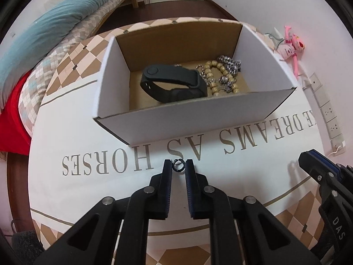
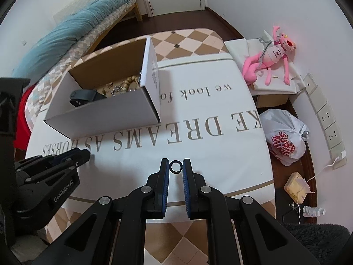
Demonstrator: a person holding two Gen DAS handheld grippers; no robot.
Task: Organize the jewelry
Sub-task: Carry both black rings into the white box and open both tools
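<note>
White cloth with big grey lettering covers the table [image 2: 220, 101], and on it stands the cardboard box [image 1: 176, 123], open on top, my landmark for everything else. Inside the box lie a black wristband [image 1: 174, 84] and, to its right, bead bracelets [image 1: 220, 75]. On the near side of the box, over bare cloth, the left gripper [image 1: 179, 165] is pinched narrow on a small dark ring [image 1: 178, 165]. Right of it, also on the box's near side, the right gripper [image 2: 175, 165] is likewise clamped narrow on a second ring [image 2: 175, 166].

Each ring seems caught only at the very fingertips, so a tilt or a knock on the way could squirt it out; it would likely roll off the cloth to the floor. The box's near wall stands tall, so a low approach would probably strike that rim. Above the box is free, and the cloth near it is clear, though the two grippers are close enough to bump.
</note>
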